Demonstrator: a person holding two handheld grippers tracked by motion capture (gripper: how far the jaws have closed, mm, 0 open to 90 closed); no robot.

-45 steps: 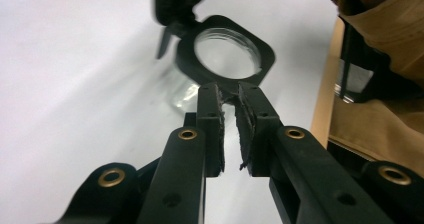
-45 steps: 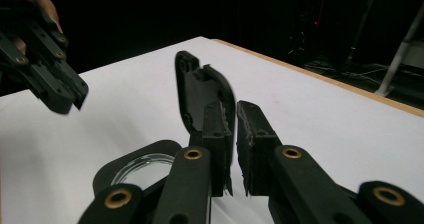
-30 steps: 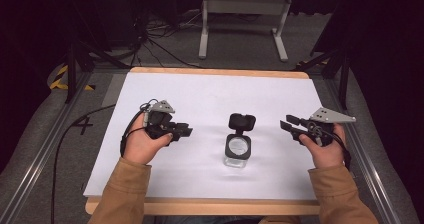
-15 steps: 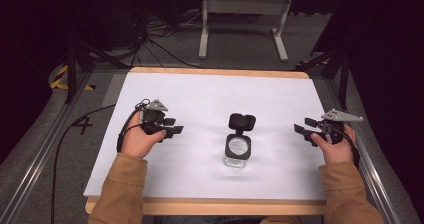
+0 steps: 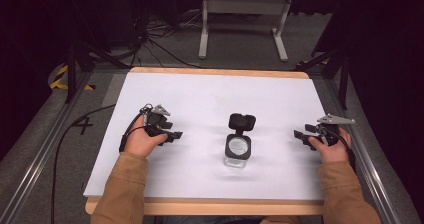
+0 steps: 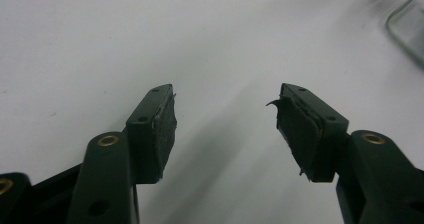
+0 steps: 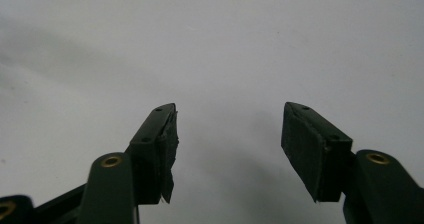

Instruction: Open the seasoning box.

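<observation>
A small clear jar (image 5: 238, 151) stands at the table's middle, its black flip lid (image 5: 242, 121) hinged open on the far side. My left gripper (image 5: 173, 134) rests low on the white tabletop (image 5: 210, 94) to the jar's left, pointing toward it. Its jaws have just been opening and stand open (image 6: 225, 104) with nothing between them; the jar's glassy corner (image 6: 409, 30) shows at the upper right. My right gripper (image 5: 300, 134) lies to the jar's right, also pointing inward. Its jaws have just been opening too and stand open (image 7: 227, 111) over bare white surface.
The white sheet covers a wooden table with its front edge (image 5: 210, 206) near the person. Metal rails (image 5: 45, 149) run along both sides. A white stand (image 5: 243, 6) and cables (image 5: 150, 34) sit on the floor beyond the far edge.
Both hands have sunk toward the tabletop, the right one drifting slightly right. Both pairs of jaws have spread wider. The jar has not moved.
</observation>
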